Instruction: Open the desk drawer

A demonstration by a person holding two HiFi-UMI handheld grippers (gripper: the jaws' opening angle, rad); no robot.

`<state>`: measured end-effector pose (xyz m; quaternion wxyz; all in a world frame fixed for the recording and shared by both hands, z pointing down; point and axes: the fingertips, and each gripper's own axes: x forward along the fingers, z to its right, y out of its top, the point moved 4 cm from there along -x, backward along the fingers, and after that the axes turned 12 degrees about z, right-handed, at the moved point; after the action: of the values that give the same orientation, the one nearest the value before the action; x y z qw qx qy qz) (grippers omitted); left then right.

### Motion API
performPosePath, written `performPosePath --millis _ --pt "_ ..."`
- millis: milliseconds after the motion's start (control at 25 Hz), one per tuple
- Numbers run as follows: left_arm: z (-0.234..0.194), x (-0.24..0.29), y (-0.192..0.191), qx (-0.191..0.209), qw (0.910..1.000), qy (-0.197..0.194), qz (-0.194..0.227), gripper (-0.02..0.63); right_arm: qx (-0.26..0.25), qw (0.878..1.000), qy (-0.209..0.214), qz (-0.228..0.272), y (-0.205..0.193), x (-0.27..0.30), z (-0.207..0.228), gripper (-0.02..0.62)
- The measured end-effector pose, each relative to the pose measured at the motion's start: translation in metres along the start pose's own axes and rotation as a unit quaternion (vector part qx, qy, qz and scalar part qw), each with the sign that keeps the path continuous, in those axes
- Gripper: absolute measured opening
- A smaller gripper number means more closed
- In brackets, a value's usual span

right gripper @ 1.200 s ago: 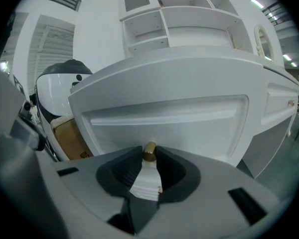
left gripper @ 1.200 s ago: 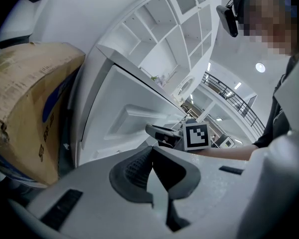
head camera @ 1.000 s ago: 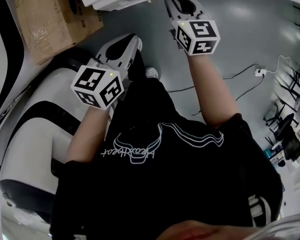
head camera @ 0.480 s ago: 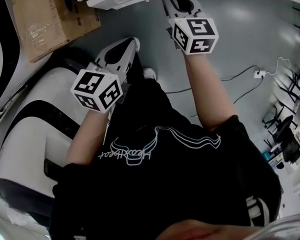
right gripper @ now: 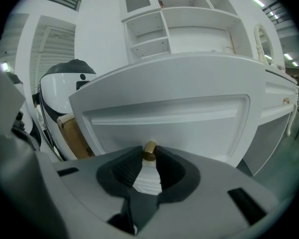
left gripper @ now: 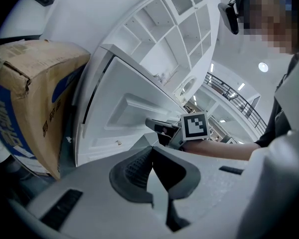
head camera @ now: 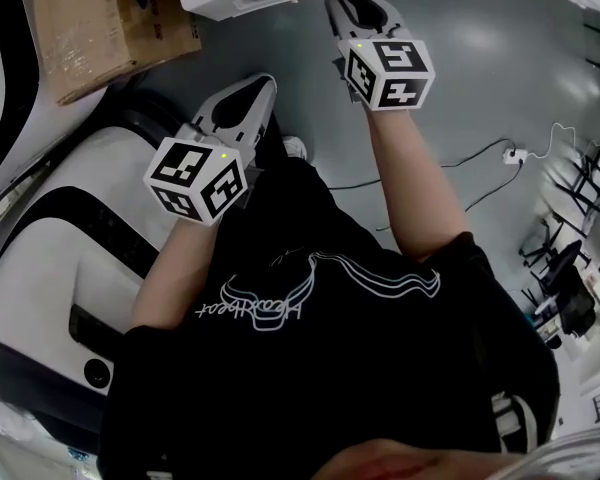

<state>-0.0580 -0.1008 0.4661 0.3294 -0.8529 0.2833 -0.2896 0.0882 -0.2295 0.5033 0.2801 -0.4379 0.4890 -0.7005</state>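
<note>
The desk drawer (right gripper: 169,116) is met square-on just ahead of the right tongs (right gripper: 149,159), its white recessed front filling the view beyond the jaw tips. Its small brass knob (right gripper: 149,150) is pinched between the two ribbed pads, which are closed down to the narrow gap that the knob alone allows. The pull is judged best made straight back along the drawer's run, level and steady, with the grip held firm so that the round knob is not let slip. Any sideways drag would likely bind the drawer in the desk. How far out the drawer stands cannot be told for certain. The left tongs (left gripper: 150,156) are held lower and well back to the left of the right tongs, pads brought together with nothing between them and nothing touched. Beyond them to the left a cardboard box (left gripper: 25,98) stands beside the desk, and a white-and-black chair (head camera: 60,238) is seen below them.
</note>
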Motion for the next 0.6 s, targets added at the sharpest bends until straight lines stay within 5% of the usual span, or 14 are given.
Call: performPosePath --millis 600 --pt "0.025 -0.02 -0.028 -0.006 0.9997 0.017 0.017 0.003 -0.005 1.0 0.013 -0.004 -0.009 -0.027 -0.005 0.091"
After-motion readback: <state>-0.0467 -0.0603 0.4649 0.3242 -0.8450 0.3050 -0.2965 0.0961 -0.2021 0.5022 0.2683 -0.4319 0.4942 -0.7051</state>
